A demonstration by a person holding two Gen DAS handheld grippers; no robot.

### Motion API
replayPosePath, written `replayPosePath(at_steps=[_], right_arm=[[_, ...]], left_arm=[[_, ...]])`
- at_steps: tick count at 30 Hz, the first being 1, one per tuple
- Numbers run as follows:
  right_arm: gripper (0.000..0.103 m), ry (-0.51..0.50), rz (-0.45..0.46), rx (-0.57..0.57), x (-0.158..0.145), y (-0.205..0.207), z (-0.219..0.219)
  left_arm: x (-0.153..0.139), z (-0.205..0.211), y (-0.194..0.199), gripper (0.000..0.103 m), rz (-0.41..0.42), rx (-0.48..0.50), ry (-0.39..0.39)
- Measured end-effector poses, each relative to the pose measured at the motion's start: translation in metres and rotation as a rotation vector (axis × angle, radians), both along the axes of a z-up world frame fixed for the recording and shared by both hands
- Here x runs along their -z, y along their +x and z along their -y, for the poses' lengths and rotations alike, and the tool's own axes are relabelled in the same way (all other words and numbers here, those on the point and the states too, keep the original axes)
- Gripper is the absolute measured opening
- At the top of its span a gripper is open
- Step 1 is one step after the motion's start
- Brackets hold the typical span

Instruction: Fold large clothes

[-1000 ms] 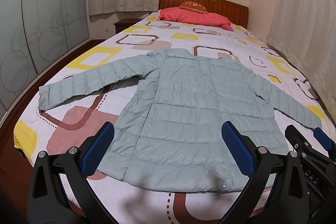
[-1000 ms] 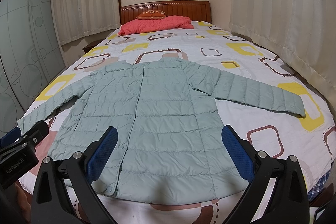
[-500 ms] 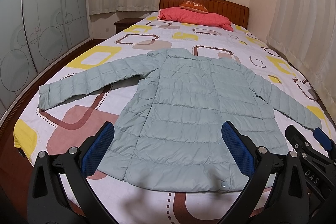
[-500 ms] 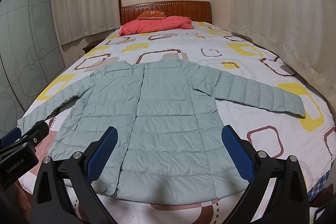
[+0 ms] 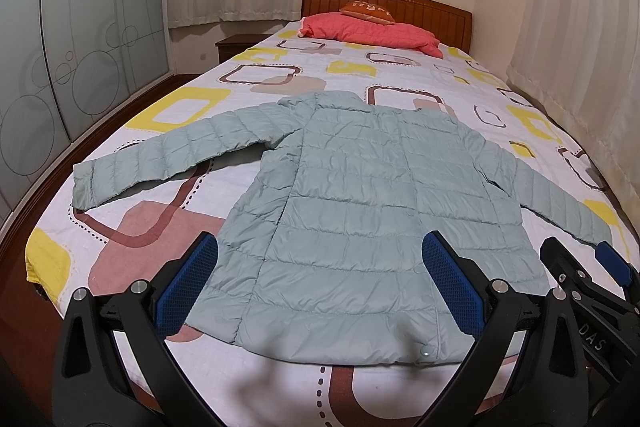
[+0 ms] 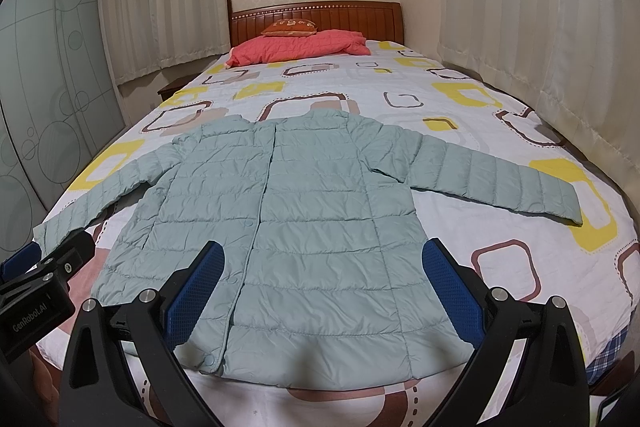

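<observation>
Jacket flat on bed, collar far, hem nearest, long axis running away. Left gripper and right gripper both spread wide, empty, above hem

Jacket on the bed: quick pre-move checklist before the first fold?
1. Jacket spread flat, front up: ok.
2. Both sleeves out sideways, left sleeve and right sleeve: ok.
3. Left tool open, holding nothing: ok.
4. Right tool open, holding nothing: ok.
5. Front closure fastened along its whole length: cannot tell.
6. Bed beside the sleeves free of loose items: ok; red pillow lies far off by the headboard.
</observation>
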State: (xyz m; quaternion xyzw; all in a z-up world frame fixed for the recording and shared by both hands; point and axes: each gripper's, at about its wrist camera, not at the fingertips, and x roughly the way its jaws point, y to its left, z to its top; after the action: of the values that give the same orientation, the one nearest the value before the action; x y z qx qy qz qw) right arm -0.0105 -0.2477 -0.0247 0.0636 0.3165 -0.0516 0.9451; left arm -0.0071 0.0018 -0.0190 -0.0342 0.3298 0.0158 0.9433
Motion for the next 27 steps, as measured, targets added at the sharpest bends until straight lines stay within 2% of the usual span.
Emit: replayPosePath(at_steps=[10, 16, 22, 27], right_arm=[[0.099, 0.000, 0.000, 0.001, 0.001, 0.001, 0.000], [0.099, 0.034, -0.013, 0.009, 0.007, 0.006, 0.010], [0.099, 0.136, -0.025, 0.072, 0.022, 0.021, 0.053], [0.099, 0.274, -0.038, 0.208, 0.044, 0.040, 0.125]], left_arm=[[0.001, 0.002, 0.000, 0.101, -0.004, 0.000, -0.001], [0.009, -0.002, 0.009, 0.101, -0.040, -0.012, -0.042], [0.028, -0.044, 0.039, 0.101, -0.104, -0.109, -0.161], [0.054, -0.095, 0.065, 0.101, -0.159, -0.228, -0.260]])
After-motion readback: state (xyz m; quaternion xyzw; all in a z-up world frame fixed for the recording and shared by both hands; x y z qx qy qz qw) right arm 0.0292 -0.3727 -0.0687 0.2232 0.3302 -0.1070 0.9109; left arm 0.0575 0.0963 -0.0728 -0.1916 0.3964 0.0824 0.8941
